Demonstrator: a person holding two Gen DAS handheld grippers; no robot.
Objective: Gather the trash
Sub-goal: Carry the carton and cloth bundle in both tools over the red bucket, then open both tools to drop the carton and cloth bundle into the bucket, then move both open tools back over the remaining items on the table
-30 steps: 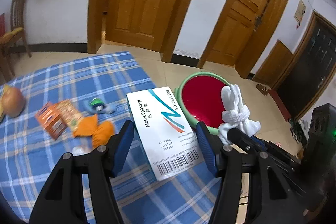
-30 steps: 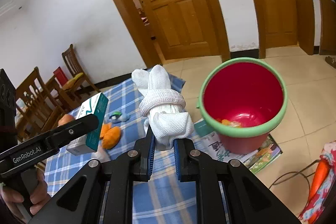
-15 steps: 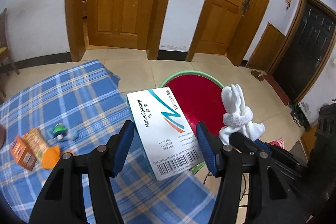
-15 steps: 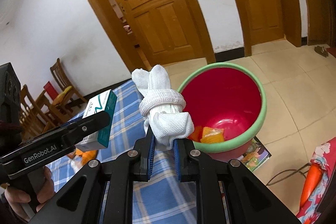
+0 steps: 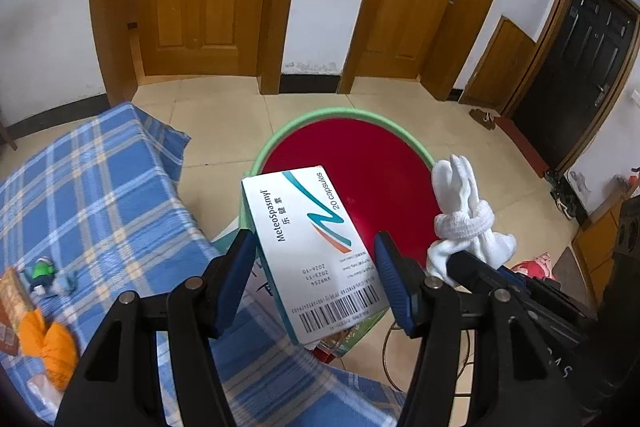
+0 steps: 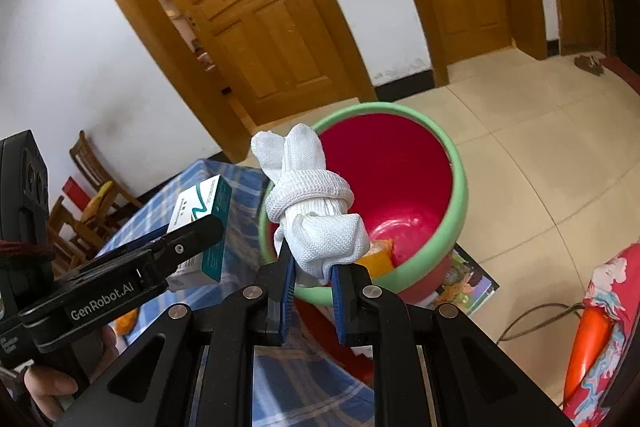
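My left gripper [image 5: 316, 259] is shut on a white medicine box [image 5: 312, 247] with a teal stripe and barcode, held above the near rim of the red bucket with a green rim [image 5: 352, 115]. The box also shows in the right wrist view [image 6: 200, 223]. My right gripper [image 6: 312, 267] is shut on a knotted white sock [image 6: 312, 203], held over the near edge of the bucket [image 6: 456, 187]. The sock also shows in the left wrist view [image 5: 464, 219]. Orange scraps [image 6: 376, 255] lie in the bucket's bottom.
A blue plaid cloth [image 5: 88, 183] covers the table at left, with an orange bundle [image 5: 48, 343], a small green item [image 5: 42, 269] and a carton edge on it. A magazine [image 6: 468, 287] lies under the bucket. Wooden doors and chairs stand behind; tiled floor surrounds.
Both grippers have moved right, off the table toward the bucket. The box and the sock now hang over its near rim. Both grips are unchanged.
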